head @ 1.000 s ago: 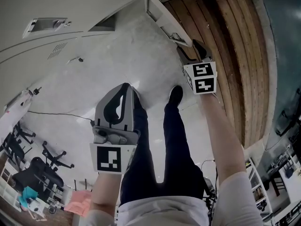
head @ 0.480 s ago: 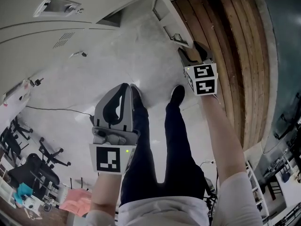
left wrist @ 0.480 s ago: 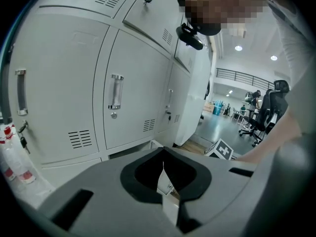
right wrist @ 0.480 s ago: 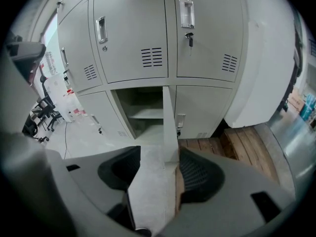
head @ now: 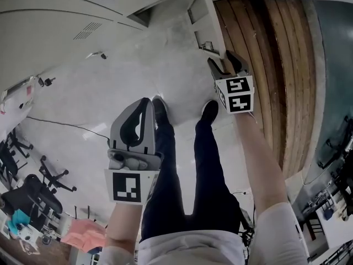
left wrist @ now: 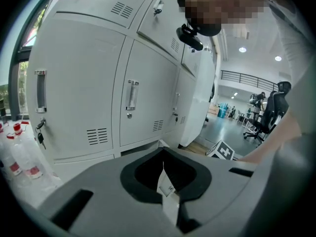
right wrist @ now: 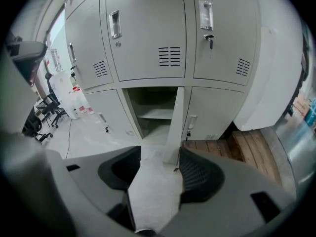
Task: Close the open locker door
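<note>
Door [right wrist: 174,127] is wide open, sticking out edge-on from the bottom row of the bank, so nothing's closed yet.

Going left to right: left tongs [head: 144,102] hang out over the floor [head: 110,93], well away from the door. They're pinched fully together with nothing in them, just a thin pale sliver at the seam that I can't identify. Off to their left there are some bottles [left wrist: 15,154] on the floor by the cabinets, not my problem.

The locker [right wrist: 153,105] behind the door has one shelf [right wrist: 159,113], and both the shelf and the space under it look bare as far as I can see in. So nothing should block the door from swinging home.

Right tongs [head: 227,64] are spread wide and holding nothing, with only floor showing between them. They're pointed at the door's bottom edge and close to it, but I can't tell if they're touching. Right of that is a patch of wooden planks [head: 265,65].

What worries me:
- Pushing on that thin edge, the tongs could skate off and the door just wobbles.
- Shove too hard and it probably bounces back off the frame without latching.
- Follow it in too far and a tip could get pinched in the gap.
</note>
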